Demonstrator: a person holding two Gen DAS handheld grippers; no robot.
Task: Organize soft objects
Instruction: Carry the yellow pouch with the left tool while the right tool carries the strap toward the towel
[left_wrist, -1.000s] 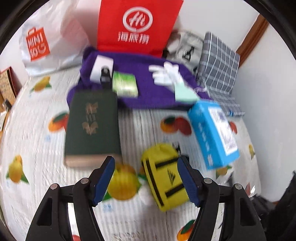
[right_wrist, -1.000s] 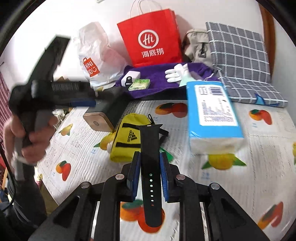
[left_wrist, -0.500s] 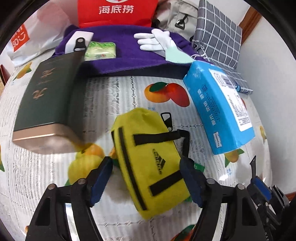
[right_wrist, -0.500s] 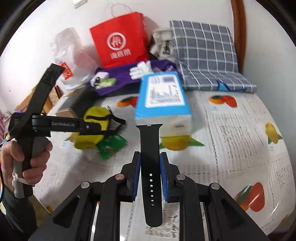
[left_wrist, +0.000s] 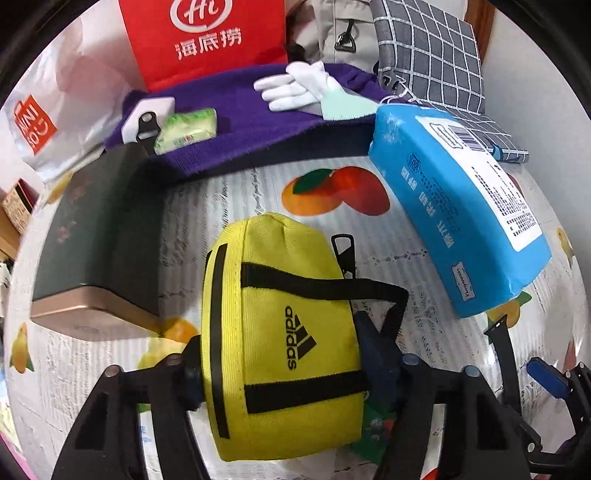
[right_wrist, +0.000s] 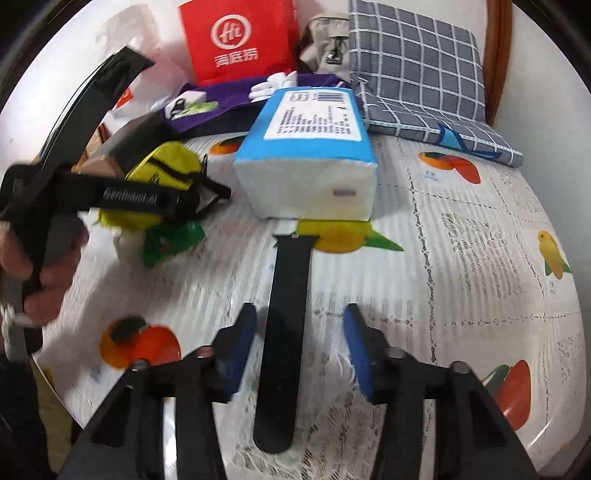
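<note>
Green packet (left_wrist: 373, 439) — mostly under yellow pouch (left_wrist: 280, 354)

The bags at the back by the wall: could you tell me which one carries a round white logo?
The red paper bag, standing upright behind the purple cloth. The white plastic bag beside it shows only an orange square mark.

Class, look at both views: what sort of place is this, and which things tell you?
Probably a bedroom at home: a checked pillow rests by the wall on a fruit-print bed cover, with a shopping bag behind.
</note>
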